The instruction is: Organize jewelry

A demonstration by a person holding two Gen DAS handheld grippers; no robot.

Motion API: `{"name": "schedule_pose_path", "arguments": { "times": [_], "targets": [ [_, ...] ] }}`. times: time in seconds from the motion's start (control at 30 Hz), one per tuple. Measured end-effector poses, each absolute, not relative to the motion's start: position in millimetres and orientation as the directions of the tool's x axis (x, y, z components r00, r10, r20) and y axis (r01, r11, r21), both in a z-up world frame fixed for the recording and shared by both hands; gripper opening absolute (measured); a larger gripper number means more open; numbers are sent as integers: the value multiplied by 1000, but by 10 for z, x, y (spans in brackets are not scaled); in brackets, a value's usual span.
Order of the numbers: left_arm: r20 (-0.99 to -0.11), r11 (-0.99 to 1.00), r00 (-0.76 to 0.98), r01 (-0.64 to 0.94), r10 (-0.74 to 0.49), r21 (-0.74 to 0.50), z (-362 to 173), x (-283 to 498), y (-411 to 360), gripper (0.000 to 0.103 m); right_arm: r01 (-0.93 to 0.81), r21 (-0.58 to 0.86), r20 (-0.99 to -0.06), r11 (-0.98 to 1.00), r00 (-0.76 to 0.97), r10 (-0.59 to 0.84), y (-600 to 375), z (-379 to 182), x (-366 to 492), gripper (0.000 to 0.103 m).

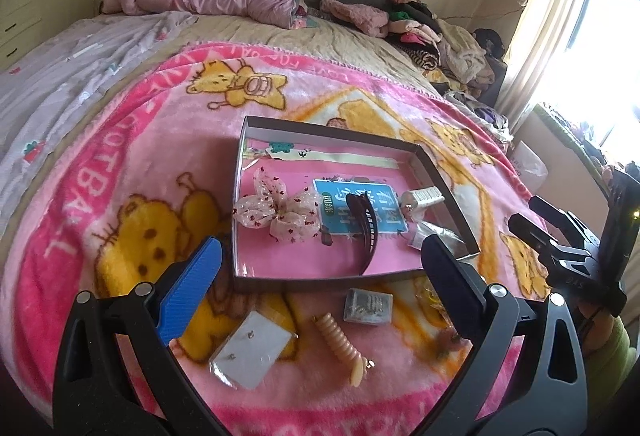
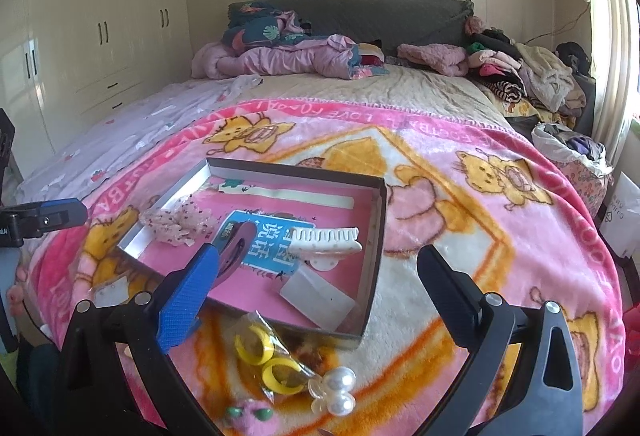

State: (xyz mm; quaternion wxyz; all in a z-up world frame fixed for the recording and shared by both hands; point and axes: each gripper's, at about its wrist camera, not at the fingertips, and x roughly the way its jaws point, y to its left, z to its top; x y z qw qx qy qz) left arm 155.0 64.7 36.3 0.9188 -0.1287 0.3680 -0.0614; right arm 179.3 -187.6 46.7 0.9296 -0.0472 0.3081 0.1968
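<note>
Jewelry lies in and around the shallow box [image 1: 434, 172] on the pink blanket [image 1: 132, 140]. Left gripper [image 1: 320, 268] gapes wide, empty, above a spiral clip [image 1: 342, 340]; only the right gripper [image 2: 316, 276], equally spread, shows yellow rings [image 2: 266, 360] and pearls [image 2: 340, 390].

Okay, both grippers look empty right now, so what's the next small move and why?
Probably lower the open left gripper onto the beige spiral hair clip. It lies on the blanket outside the box, nearly between the fingers, while the bow and dark clip are already inside.
</note>
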Motion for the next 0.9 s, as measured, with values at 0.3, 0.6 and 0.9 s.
{"name": "schedule_pose_path", "arguments": {
  "times": [0.3, 0.6, 0.9],
  "targets": [
    [-662, 962, 720, 29, -210, -273, 342, 1373, 579, 91, -401, 22, -591, 916, 734, 336, -1960, 496, 1604, 96],
    [-681, 964, 699, 51, -220, -260, 221, 1239, 413, 91, -411, 6, -604, 912, 725, 331, -2047, 424, 1422, 96],
    [-699, 964, 673, 81, -242, -255, 89, 1153, 209, 91, -413, -2, -621, 911, 714, 323, -2180, 312, 1287, 96]
  ]
}}
